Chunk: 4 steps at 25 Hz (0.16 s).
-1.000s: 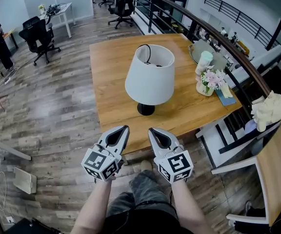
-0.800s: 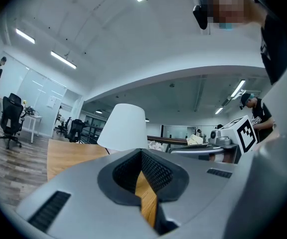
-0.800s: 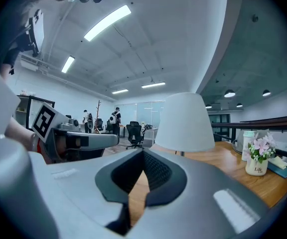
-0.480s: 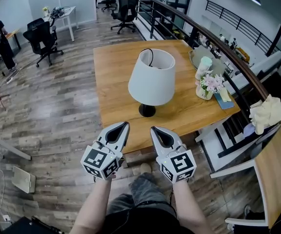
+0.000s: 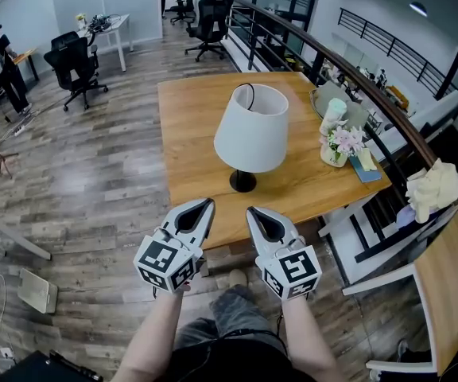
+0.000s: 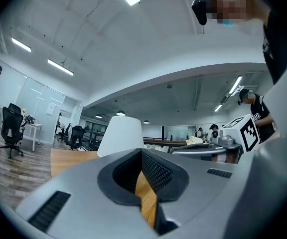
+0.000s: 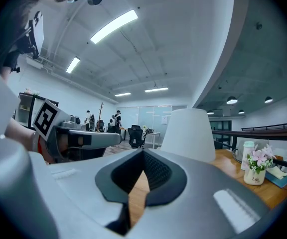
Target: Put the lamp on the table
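The lamp (image 5: 251,134), with a white shade and a black round base (image 5: 242,183), stands upright on the wooden table (image 5: 193,134) near its middle. My left gripper (image 5: 201,206) and right gripper (image 5: 254,212) hover side by side just short of the table's near edge, both shut and empty. They point at the lamp and are well apart from it. In the left gripper view the shade (image 6: 120,136) rises beyond the closed left gripper (image 6: 142,151). From the right gripper view the shade (image 7: 188,133) stands just right of the closed right gripper (image 7: 143,152).
A flower vase (image 5: 337,143), a white bottle (image 5: 333,102) and a blue book (image 5: 366,165) sit along the table's right side. A railing (image 5: 356,74) runs behind them. A white chair (image 5: 384,241) is at right, office chairs (image 5: 74,58) at far left.
Both grippers stay shut and side by side. The table and lamp have drifted slightly right in the head view as the view shifted; the lamp itself has not moved on the table.
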### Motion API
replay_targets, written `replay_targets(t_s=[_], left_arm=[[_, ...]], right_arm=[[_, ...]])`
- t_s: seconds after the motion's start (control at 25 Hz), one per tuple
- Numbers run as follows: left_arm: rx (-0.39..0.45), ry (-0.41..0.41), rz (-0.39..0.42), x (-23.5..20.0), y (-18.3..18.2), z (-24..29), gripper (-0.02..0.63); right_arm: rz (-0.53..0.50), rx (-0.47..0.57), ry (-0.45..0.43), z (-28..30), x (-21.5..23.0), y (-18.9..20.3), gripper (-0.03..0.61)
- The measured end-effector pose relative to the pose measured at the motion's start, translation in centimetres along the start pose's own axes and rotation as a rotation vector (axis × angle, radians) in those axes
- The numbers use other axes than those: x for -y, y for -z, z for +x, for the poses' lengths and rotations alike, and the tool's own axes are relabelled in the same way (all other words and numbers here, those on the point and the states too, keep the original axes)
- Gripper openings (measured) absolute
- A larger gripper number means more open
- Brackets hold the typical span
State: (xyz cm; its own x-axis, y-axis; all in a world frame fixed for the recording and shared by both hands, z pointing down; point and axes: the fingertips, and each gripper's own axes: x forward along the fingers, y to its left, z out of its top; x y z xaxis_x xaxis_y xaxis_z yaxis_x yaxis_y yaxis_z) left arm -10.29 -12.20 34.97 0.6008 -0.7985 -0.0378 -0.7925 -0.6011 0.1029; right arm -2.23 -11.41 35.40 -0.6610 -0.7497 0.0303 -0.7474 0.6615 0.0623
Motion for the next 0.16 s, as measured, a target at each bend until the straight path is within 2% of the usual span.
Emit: replay_targets(t_s=[0.16], left_arm=[[0.0, 0.0, -0.002, 0.01, -0.06, -0.5, -0.003]], right_arm=[[-0.002, 0.0, -0.004, -0.08, -0.5, -0.11, 0.008]])
